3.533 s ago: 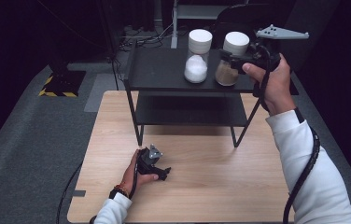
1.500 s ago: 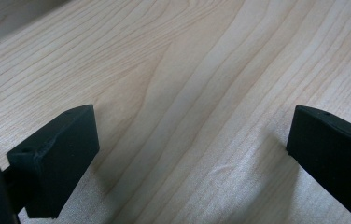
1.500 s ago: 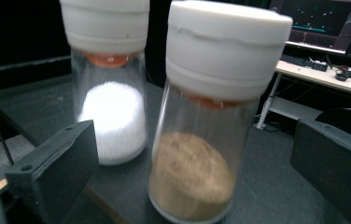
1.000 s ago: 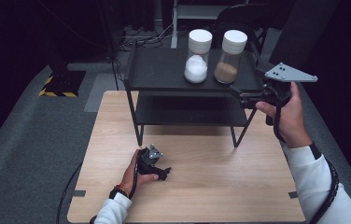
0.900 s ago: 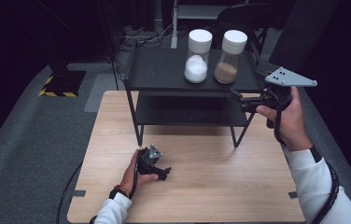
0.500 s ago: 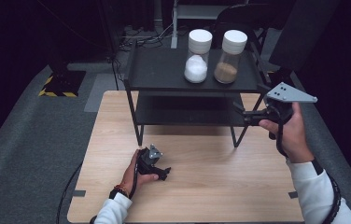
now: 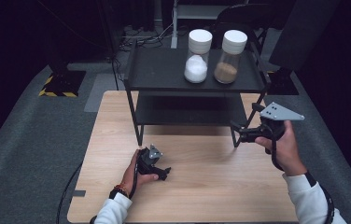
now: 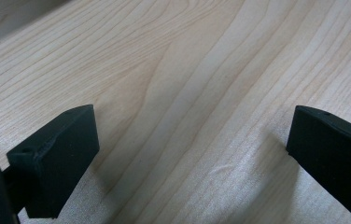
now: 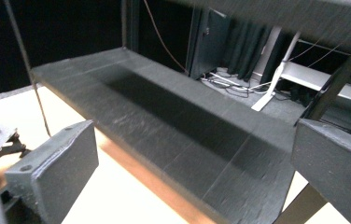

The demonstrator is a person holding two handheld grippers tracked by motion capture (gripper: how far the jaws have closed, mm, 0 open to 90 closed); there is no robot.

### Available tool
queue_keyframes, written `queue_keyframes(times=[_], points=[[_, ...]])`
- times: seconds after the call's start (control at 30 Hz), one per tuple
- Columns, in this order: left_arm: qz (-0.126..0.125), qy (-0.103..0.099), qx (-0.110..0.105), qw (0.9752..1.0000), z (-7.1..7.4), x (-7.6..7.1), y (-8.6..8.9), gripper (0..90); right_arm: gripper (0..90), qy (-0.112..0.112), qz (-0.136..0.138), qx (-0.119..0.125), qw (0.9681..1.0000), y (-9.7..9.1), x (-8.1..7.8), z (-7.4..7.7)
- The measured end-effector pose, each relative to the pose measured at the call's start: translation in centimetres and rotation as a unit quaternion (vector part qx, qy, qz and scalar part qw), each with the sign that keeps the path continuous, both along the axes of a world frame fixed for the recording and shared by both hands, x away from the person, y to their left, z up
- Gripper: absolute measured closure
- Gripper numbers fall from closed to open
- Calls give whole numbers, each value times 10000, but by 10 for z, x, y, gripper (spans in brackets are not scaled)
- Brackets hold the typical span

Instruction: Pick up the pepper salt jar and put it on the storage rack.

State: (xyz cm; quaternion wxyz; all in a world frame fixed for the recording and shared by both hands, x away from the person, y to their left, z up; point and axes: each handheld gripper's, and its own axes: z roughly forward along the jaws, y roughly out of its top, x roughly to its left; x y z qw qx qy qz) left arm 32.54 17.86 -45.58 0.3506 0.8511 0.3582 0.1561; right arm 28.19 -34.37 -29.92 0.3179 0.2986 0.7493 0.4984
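Wood grain of the table (image 7: pixel 201 186) ran across the lower half of the high view, and low and left of centre the left gripper (image 7: pixel 164 173) lay on it under the person's left hand (image 7: pixel 136 170). In the left gripper view its jaws stood wide apart with bare boards (image 8: pixel 187 93) between them, gripping nothing. Above it, across the upper middle of the frame, stood a black two-tier rack (image 7: pixel 164 74). On the right half of its top shelf sat two white-lidded jars just beside each other: the jar of white powder (image 7: pixel 197 62) on the left, the jar of brown powder (image 7: pixel 230 57) on the right. Farther right, at mid-height, the right hand (image 7: pixel 283 147) held the right gripper (image 7: pixel 234 128) in the air near the rack's front right leg, well below the jars. In the right gripper view its jaws were spread wide and empty, pointing at the rack's lower shelf (image 9: pixel 173 116).
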Motion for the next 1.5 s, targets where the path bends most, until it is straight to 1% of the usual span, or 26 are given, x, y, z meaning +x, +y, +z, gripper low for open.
queue_keyframes(times=[0.1,0.2,0.4,0.73,1.0,1.1,1.3,1.43,1.5], points=[[-1,-1,1,10000,0,0,0,23,6,-3,-2,-119,9999,1,-2,-6],[0,0,1,10000,0,0,0,23,6,53,29,-141,9999,1,-3,-12],[-1,0,0,10000,0,0,0,23,6,74,72,-232,9997,-2,-7,-30],[-1,1,1,10000,0,0,0,23,6,205,48,-244,9995,-10,-17,-60],[7,-1,-10,10000,0,0,0,23,6,307,79,-308,9990,-12,-20,-73],[6,-1,-9,10000,0,0,0,23,7,363,90,-305,9988,-13,-20,-79],[8,-1,-12,10000,0,0,0,23,7,490,84,-400,9980,-14,-22,-93],[9,-4,-10,10000,0,0,0,23,7,639,85,-525,9965,-17,-22,-105],[9,-1,-12,10000,0,0,0,23,10,747,63,-589,9954,-18,-21,-111]])
